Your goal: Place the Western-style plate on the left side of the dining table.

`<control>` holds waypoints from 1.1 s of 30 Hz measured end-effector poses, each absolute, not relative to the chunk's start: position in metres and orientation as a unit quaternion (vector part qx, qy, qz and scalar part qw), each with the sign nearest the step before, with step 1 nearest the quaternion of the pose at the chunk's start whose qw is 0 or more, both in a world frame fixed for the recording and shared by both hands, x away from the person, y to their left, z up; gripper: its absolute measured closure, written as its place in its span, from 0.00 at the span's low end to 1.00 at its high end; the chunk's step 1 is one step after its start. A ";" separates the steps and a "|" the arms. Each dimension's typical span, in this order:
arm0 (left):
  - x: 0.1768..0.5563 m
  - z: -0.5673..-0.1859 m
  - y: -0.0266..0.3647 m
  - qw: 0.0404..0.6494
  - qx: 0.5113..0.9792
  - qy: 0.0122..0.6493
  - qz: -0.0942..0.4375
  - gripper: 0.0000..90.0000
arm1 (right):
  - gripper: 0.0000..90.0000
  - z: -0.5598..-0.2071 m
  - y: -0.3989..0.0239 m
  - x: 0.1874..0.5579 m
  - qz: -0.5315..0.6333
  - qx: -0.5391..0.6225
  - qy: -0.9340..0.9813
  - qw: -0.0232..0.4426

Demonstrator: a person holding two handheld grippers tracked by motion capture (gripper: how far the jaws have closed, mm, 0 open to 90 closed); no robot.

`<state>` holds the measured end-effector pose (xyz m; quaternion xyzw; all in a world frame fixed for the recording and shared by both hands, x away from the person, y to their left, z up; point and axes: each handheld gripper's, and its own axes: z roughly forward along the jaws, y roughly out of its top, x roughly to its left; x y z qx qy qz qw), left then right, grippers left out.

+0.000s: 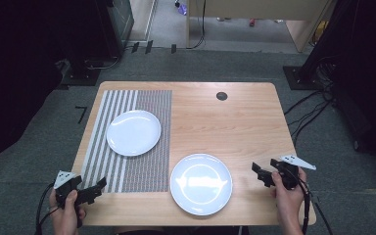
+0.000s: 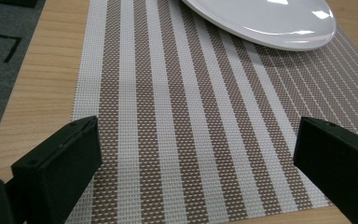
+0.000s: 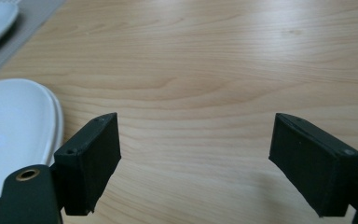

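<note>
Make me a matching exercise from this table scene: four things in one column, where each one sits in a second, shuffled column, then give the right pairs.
Things:
1. far plate
2. near plate
3. left tool
4. right tool

Places:
A. on the bare wood, just right of the striped placemat
B. over the bare wood, right of the near plate, jaws apart
C. on the striped placemat
D. at the placemat's near left corner, jaws apart

Pairs: 1-C, 2-A, 3-D, 4-B

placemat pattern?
Brown-and-white woven stripes on the placemat, clearest in the left gripper view.
</note>
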<state>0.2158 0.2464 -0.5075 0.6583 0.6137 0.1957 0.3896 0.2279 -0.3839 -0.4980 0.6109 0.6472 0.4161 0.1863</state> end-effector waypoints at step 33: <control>0.217 -0.519 0.237 0.307 0.696 0.601 0.245 0.01 | 0.16 -0.525 -0.424 0.200 0.307 0.615 0.680 0.256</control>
